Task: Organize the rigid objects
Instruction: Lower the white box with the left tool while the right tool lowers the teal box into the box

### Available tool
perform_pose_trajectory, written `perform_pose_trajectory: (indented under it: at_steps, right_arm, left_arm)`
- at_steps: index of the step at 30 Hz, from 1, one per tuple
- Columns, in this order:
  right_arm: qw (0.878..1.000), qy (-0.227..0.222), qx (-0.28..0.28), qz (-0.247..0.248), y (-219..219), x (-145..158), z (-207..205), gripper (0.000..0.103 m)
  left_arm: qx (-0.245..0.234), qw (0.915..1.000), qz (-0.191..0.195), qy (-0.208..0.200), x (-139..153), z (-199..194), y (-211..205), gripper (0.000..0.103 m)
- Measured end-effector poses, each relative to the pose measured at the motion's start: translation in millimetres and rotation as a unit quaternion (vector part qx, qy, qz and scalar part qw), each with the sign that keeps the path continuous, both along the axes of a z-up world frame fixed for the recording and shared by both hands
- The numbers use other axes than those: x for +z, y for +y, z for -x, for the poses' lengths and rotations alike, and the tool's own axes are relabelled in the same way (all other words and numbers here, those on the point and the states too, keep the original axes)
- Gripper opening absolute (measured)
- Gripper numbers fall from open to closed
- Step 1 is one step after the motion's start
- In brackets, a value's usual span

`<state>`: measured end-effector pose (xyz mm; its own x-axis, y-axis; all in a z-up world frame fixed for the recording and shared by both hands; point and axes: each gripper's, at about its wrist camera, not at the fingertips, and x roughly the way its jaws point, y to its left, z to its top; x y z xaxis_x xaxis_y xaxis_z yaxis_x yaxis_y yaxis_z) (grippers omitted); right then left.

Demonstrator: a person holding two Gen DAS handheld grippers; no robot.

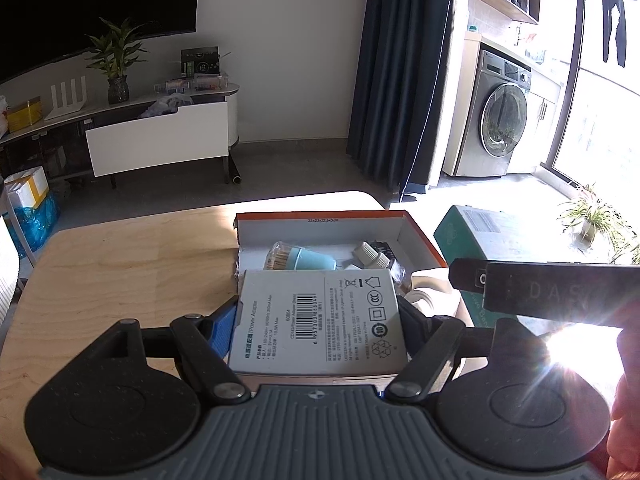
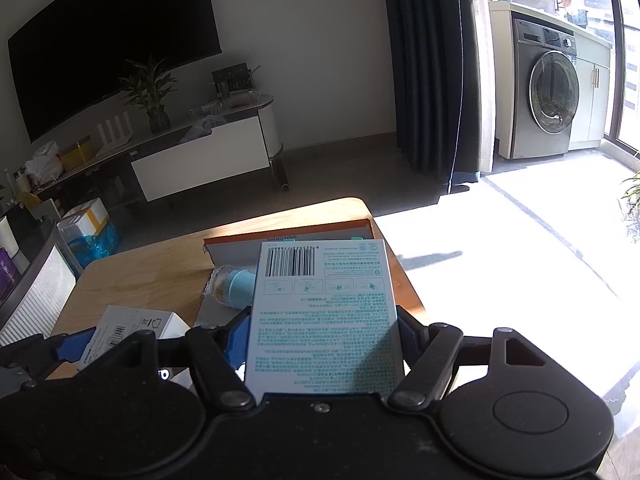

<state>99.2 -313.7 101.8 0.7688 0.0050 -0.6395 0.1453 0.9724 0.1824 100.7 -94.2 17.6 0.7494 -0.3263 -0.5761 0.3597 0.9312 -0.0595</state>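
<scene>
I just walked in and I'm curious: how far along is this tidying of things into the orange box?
Partly done. Already in the orange box: a blue toothpick jar and a small capped bottle. In hand: the left gripper clamps a white power adapter box, and the right gripper clamps a box with green print. Both boxes hang above the wooden table, not yet set in.

My left gripper and right gripper show black linkage arms, silver pivot screws and blue pads, possibly rubber.
</scene>
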Motion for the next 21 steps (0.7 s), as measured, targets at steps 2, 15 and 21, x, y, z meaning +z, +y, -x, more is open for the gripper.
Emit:
perform_pose_trajectory:
  at_steps: [2, 15, 21]
  right_arm:
    - [1.0, 0.001, 0.001, 0.0, -0.4, 0.4, -2.1, 0.085]
    - [1.0, 0.007, 0.005, 0.003, -1.3, -3.9, -12.9, 0.085]
    - [1.0, 0.01, 0.006, 0.005, -3.1, -3.9, -18.6, 0.085]
  left_arm:
    - [-0.002, 1.0, 0.0, 0.001, -0.6, -2.1, -0.8, 0.079]
    - [-0.008, 0.9999, -0.003, 0.005, -3.5, -13.8, -9.6, 0.079]
    - [-0.012, 0.9999, -0.003, 0.011, -6.3, -20.2, -14.2, 0.079]
